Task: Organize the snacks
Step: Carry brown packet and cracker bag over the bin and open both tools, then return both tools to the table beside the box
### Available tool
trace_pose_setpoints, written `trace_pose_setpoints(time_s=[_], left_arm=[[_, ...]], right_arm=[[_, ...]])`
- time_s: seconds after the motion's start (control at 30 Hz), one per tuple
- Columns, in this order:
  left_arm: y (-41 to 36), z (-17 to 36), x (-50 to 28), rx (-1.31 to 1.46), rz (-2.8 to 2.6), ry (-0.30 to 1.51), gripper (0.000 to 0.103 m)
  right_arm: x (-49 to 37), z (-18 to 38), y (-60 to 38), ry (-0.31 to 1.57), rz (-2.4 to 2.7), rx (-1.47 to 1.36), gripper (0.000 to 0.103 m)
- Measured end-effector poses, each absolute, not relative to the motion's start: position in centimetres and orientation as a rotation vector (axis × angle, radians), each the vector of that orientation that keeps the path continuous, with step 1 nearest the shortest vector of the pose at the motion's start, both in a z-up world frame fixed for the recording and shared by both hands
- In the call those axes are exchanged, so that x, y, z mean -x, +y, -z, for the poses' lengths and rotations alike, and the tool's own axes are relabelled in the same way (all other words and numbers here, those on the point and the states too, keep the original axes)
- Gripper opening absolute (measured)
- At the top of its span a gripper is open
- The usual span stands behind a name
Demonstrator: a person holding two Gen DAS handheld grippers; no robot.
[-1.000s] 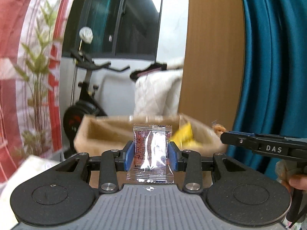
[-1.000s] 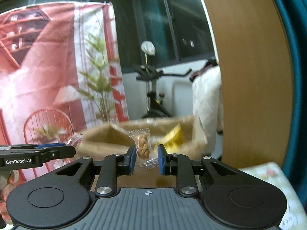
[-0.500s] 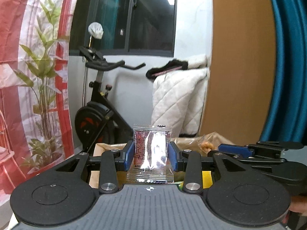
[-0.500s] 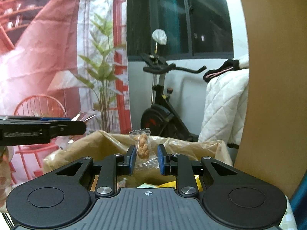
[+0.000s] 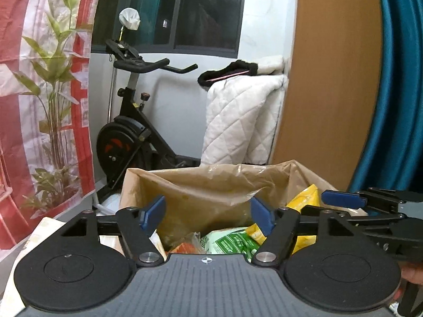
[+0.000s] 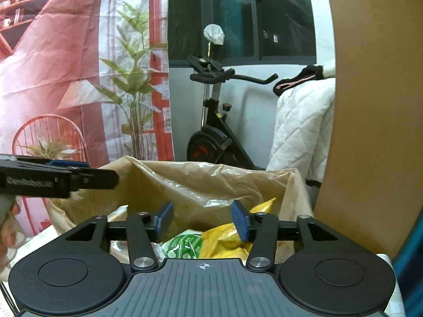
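Observation:
A cardboard box lined with a tan plastic bag [image 5: 206,185] stands just ahead of both grippers; it also shows in the right wrist view [image 6: 201,182]. Inside lie snack packs: a green-and-white pack [image 5: 232,243], a yellow pack [image 5: 304,203] and an orange one [image 5: 185,248]; in the right wrist view a green pack [image 6: 185,245] and a yellow pack [image 6: 227,243]. My left gripper [image 5: 207,215] is open and empty over the box. My right gripper [image 6: 202,222] is open and empty over the box. Each gripper shows at the edge of the other's view.
An exercise bike [image 5: 132,137] and a white quilt [image 5: 238,121] stand behind the box. A wooden panel [image 5: 330,79] and a teal curtain [image 5: 396,92] are at the right. A red printed backdrop [image 6: 66,66] hangs at the left.
Both grippers have opened over the box and the two small clear snack packets they held are gone from between the fingers.

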State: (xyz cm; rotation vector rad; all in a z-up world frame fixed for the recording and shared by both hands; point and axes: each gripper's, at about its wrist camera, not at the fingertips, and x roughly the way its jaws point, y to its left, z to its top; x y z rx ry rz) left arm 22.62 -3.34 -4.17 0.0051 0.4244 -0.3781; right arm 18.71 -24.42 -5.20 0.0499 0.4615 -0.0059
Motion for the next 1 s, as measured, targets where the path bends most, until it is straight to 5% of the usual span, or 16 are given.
trace_pose_setpoints(time_s=[0.5, 1.0], left_arm=[[0.5, 4.2, -15.8, 0.053, 0.286, 0.458, 0.073], [0.7, 11.1, -15.9, 0.066, 0.274, 0.6, 0.069]], right_arm=[[-8.7, 5.6, -29.8, 0.407, 0.073, -0.195, 0.048], [-6.5, 15.6, -32.1, 0.616, 0.183, -0.242, 0.048]])
